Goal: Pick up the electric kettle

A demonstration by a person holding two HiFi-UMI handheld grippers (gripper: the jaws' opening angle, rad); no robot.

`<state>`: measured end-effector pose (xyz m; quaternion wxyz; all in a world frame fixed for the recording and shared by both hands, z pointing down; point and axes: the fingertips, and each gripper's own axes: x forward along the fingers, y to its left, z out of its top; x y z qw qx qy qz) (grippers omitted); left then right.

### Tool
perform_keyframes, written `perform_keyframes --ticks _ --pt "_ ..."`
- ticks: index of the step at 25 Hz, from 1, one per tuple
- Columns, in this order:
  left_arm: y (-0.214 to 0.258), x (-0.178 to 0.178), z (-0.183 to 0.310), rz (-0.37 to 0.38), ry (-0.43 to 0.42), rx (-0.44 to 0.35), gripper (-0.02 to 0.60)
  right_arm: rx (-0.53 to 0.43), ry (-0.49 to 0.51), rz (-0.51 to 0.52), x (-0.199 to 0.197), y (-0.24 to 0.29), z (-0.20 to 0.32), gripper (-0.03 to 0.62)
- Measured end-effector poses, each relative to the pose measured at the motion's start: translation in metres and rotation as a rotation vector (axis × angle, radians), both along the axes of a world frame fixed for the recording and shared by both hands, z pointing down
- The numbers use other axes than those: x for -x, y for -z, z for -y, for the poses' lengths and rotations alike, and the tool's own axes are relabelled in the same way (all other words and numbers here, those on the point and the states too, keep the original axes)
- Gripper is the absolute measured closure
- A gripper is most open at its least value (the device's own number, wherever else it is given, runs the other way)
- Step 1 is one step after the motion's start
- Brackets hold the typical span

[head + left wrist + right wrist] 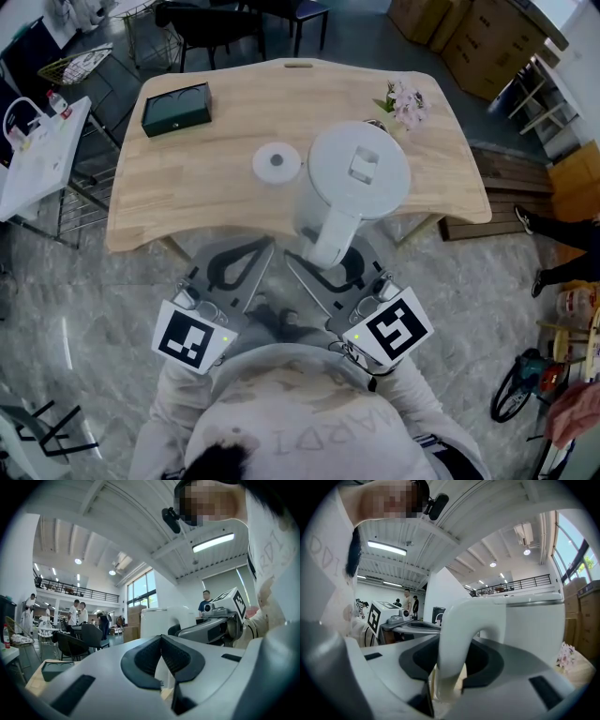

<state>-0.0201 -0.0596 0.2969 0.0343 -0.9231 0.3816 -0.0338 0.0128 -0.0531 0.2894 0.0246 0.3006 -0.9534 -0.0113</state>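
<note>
The white electric kettle (356, 178) hangs off its base by the table's front edge, and its curved handle (328, 246) points back toward me. My right gripper (333, 272) is shut on that handle. In the right gripper view the handle (457, 634) runs down between the dark pads (487, 663), with the kettle body (534, 625) behind. The round white kettle base (277, 161) lies bare on the wooden table (187, 197). My left gripper (242, 262) hovers left of the kettle, shut and holding nothing. The left gripper view shows its pads (150, 656) meeting.
A dark green box (175, 108) sits at the table's back left and a pink flower bunch (405, 101) at the back right. A white side table (37, 150) stands to the left. Cardboard boxes (478, 37) and a bicycle (525, 375) are on the right.
</note>
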Motion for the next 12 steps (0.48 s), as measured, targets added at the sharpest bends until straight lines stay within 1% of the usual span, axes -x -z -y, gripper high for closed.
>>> perform_keyframes --ticks 12 --pt "-0.0028 -0.002 0.008 0.0 -0.019 -0.002 0.495 -0.026 -0.002 -0.005 0.0011 0.0009 0.0031 0.456"
